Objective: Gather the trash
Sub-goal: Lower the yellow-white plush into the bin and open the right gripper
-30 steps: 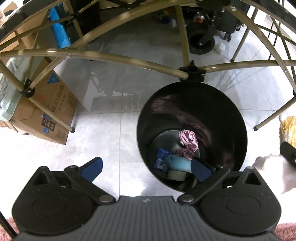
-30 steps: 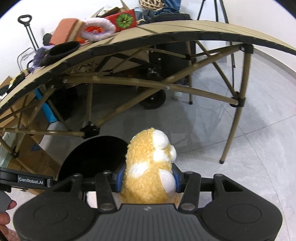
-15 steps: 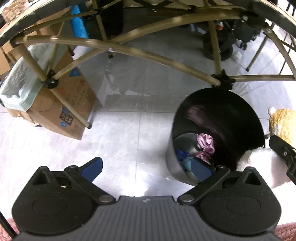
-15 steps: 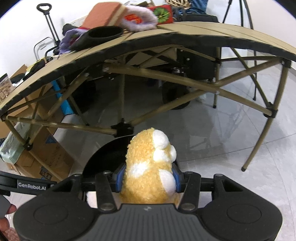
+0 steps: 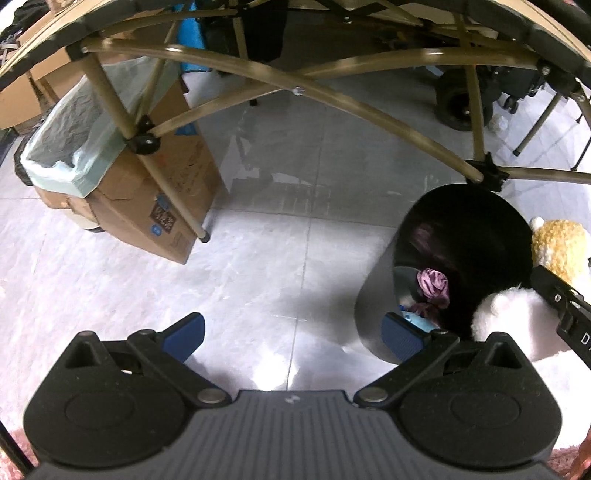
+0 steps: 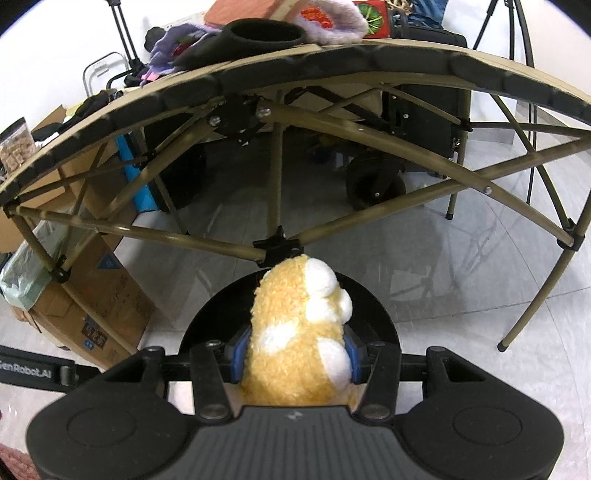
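My right gripper [image 6: 293, 358] is shut on a yellow and white plush toy [image 6: 295, 332] and holds it over the mouth of a black round bin [image 6: 210, 321]. In the left wrist view the bin [image 5: 480, 236] stands on the floor at the right, with a pink scrunchie [image 5: 432, 282] and a blue item [image 5: 417, 317] inside. The plush toy [image 5: 561, 247] shows at the bin's right rim. My left gripper [image 5: 291, 332] is open and empty, above the floor to the left of the bin.
A folding table's tan frame [image 5: 295, 88] arches over the bin. A cardboard box with a green liner [image 5: 122, 173] stands at the left. A wheeled cart [image 6: 373, 184] is behind. Clutter [image 6: 266, 33] lies on the table top.
My left gripper has moved left, away from the bin, and stayed open. My right gripper has carried the plush toy left until it is over the bin's mouth.
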### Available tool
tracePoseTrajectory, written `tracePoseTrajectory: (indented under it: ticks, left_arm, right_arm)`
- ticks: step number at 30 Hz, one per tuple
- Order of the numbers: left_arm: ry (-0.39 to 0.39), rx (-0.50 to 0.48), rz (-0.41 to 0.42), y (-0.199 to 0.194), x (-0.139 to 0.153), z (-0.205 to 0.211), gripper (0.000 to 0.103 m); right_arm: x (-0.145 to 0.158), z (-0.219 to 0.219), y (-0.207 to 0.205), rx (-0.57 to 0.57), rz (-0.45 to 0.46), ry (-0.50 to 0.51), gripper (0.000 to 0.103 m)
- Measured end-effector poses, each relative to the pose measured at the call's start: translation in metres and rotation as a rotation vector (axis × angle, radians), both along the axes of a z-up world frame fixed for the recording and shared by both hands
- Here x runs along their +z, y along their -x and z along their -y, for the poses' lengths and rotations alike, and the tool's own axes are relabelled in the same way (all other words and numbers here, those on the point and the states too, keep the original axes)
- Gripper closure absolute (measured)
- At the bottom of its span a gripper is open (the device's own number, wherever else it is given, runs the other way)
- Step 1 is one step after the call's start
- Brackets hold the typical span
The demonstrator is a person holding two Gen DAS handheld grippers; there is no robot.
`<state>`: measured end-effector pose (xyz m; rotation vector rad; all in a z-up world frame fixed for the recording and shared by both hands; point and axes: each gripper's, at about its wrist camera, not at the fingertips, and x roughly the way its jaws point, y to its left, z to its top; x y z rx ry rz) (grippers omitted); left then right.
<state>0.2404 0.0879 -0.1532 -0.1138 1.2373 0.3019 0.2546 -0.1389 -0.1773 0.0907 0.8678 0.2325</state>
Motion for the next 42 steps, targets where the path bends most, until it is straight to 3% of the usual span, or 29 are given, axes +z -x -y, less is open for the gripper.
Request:
tracePoseTrajectory:
  ticks: [30, 31, 33, 34, 42]
  left_arm:
    - [-0.022, 0.007, -0.063, 0.004, -0.01, -0.008, 0.0]
    - [-0.023, 0.006, -0.065, 0.004, -0.01, -0.007, 0.0]
    - [-0.023, 0.004, -0.067, 0.004, -0.011, -0.007, 0.0]
    - [-0.024, 0.003, -0.068, 0.004, -0.011, -0.007, 0.0]
    - [-0.025, -0.003, -0.075, 0.003, -0.013, -0.006, 0.0]
  right_arm:
    - [-0.025, -0.02, -0.025, -0.009, -0.073, 0.051, 0.052]
    - [-0.025, -0.019, -0.025, -0.015, -0.074, 0.048, 0.047]
    - [-0.025, -0.018, -0.027, -0.031, -0.08, 0.057, 0.022]
    - [-0.025, -0.018, -0.027, -0.042, -0.085, 0.069, 0.003]
    - [-0.028, -0.015, -0.029, -0.061, -0.11, 0.084, 0.0]
